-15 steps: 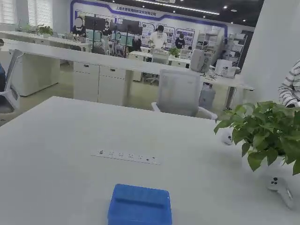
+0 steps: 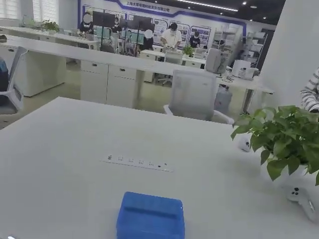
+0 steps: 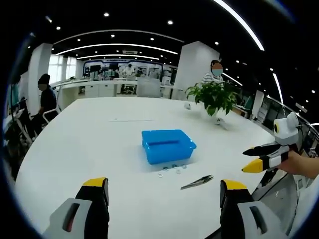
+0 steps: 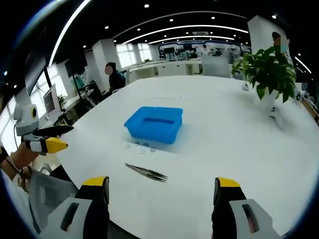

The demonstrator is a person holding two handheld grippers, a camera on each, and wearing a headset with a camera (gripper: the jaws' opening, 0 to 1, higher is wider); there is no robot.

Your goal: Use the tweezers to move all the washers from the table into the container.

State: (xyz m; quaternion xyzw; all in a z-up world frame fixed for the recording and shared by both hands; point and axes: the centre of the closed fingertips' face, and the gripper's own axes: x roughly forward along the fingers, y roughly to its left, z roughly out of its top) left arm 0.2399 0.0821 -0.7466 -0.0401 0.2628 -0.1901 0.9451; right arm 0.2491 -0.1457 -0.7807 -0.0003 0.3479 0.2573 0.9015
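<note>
Head view: looks forward and slightly down from above the near edge of the surface (image 2: 60,164), with the container (image 2: 150,215) close at 6 o'clock and the plant (image 2: 286,137) at 3 o'clock.

Left gripper view: sits low off the near edge and looks along the left tool (image 3: 163,183) across the surface, with the container at mid-range and the right tool (image 3: 246,160) entering at 3 o'clock.

Right gripper view: takes a similar low stance along the right tool, with the left tool entering at 9 o'clock.

Shared by all three: surface, container, plant. Shared by both gripper views: the tweezers (image 3: 197,181).

We see a leafy potted plant (image 2: 286,137) at the white bench's (image 2: 60,164) right side, a socket strip (image 2: 138,163) set mid-bench, and a grey chair (image 2: 192,94) just beyond.
</note>
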